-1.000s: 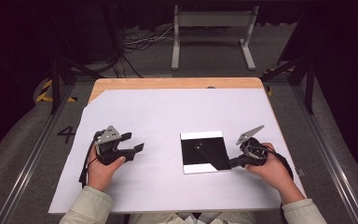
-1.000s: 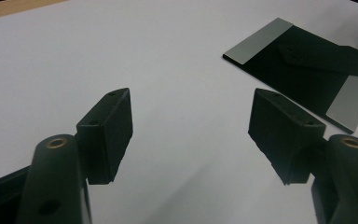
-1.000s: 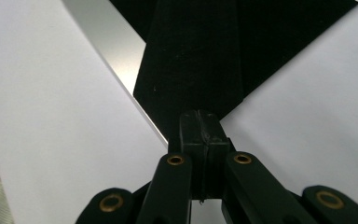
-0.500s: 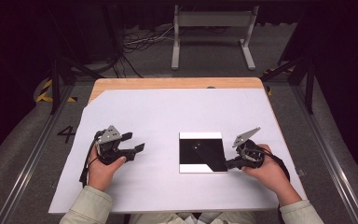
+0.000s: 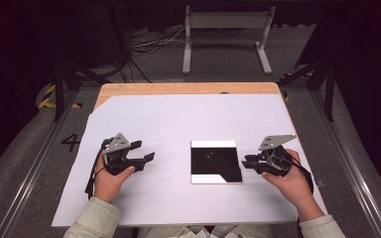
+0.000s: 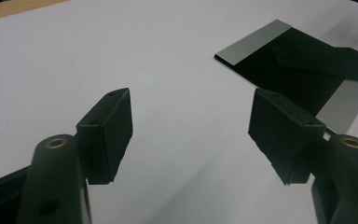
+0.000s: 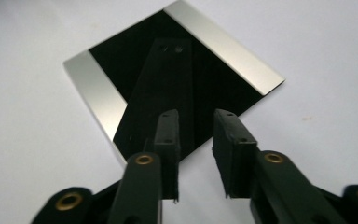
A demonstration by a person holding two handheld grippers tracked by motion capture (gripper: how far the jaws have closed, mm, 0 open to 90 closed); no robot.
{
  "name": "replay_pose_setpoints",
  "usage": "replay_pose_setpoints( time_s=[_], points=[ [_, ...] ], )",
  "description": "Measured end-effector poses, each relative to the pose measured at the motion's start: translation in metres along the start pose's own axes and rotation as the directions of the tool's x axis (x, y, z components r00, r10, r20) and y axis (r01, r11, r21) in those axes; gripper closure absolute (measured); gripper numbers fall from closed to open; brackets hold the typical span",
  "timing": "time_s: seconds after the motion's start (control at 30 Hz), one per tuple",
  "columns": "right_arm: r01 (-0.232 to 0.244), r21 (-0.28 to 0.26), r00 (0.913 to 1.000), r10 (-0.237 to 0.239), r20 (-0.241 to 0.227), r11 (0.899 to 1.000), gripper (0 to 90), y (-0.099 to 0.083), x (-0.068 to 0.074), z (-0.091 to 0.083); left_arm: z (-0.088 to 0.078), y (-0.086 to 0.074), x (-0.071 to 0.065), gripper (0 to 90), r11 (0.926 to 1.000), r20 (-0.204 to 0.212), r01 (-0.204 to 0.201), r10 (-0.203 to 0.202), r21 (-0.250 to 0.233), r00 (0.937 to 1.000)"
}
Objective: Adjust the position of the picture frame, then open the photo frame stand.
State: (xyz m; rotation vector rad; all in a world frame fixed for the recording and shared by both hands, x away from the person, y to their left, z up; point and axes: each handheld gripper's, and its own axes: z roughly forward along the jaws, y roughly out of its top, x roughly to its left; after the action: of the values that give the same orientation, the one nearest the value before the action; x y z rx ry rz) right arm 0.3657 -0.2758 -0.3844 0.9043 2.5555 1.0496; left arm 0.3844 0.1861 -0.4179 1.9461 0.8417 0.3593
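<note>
1. Square mirror-like plate (image 5: 216,161) lying flat on the white-covered worktop (image 5: 178,119), right of the middle, near the front edge. Dark glossy face with pale strips along two sides; also seen at (image 6: 303,74) and (image 7: 172,84).
2. Right gripper (image 5: 248,162) held low just off the plate's right edge, pointed at it. Fingers (image 7: 168,140) have just been opening, now a narrow gap, nothing between them, not touching the plate as far as can be told.
3. Left gripper (image 5: 146,153) parked well left of the plate, resting in the hand over bare white sheet. Fingers (image 6: 109,126) spread wide, empty.
4. Metal stand (image 5: 225,29) on the floor beyond the far end of the worktop.
</note>
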Motion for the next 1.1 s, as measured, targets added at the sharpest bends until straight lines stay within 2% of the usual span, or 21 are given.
replay_pose_setpoints(
  time_s=[0.07,0.13,0.17,0.23,0.3,0.43,0.67,0.73,0.8,0.87,0.97,1.1],
  points=[
    [-0.022,-0.046,0.9996,0.023,0.018,0.999,64.8,0.0,-0.001,-0.002,0.0,0.0,0.0,31.0,1.0,-0.002,-0.005,0.005,0.0,1.0],
    [-0.033,-0.064,0.9991,0.034,0.023,0.997,62.9,-0.001,-0.001,-0.002,0.0,0.0,0.0,31.0,1.0,-0.002,-0.006,0.006,0.005,1.0],
    [-0.064,-0.096,0.9973,0.067,0.029,0.993,59.8,-0.002,-0.002,-0.003,0.001,0.0,0.001,31.0,1.0,0.0,-0.004,0.004,0.004,1.0],
    [-0.074,-0.104,0.9966,0.078,0.029,0.992,59.0,-0.002,-0.002,-0.003,0.001,0.0,0.0,30.9,1.0,0.002,0.001,-0.001,0.003,1.0],
    [-0.112,-0.113,0.9932,0.115,0.019,0.987,56.9,-0.003,-0.002,-0.003,0.002,0.0,0.001,30.9,1.0,0.004,0.0,0.0,0.002,1.0],
    [-0.163,-0.082,0.9865,0.164,0.003,0.983,53.3,-0.004,0.0,0.0,0.002,0.0,0.0,30.9,1.0,0.0,-0.004,0.004,0.004,1.0],
    [-0.183,-0.063,0.9831,0.182,-0.019,0.981,52.1,-0.004,0.009,0.001,0.002,0.0,0.0,30.7,1.0,-0.003,-0.006,0.006,0.006,1.0],
    [-0.198,-0.048,0.9799,0.197,-0.031,0.979,52.6,-0.004,0.011,0.001,0.002,0.0,0.001,30.7,0.9999,-0.005,-0.008,0.008,0.006,1.0],
    [-0.224,-0.021,0.9738,0.223,-0.045,0.974,54.2,-0.006,0.014,0.002,0.002,0.0,0.001,30.7,1.0,-0.003,-0.008,0.008,0.006,1.0],
    [-0.23,-0.011,0.9724,0.229,-0.046,0.973,54.4,-0.006,0.015,0.003,0.002,0.0,0.001,30.7,0.9999,-0.006,-0.01,0.011,0.009,0.9999],
    [-0.241,0.04,0.9687,0.243,-0.052,0.97,56.5,-0.009,0.019,0.006,0.002,0.0,0.0,30.7,1.0,-0.004,-0.008,0.008,0.006,1.0],
    [-0.231,0.095,0.9703,0.237,-0.049,0.968,58.0,-0.011,0.023,0.009,0.002,0.0,0.001,30.6,1.0,-0.003,-0.006,0.006,0.008,1.0]
  ],
)
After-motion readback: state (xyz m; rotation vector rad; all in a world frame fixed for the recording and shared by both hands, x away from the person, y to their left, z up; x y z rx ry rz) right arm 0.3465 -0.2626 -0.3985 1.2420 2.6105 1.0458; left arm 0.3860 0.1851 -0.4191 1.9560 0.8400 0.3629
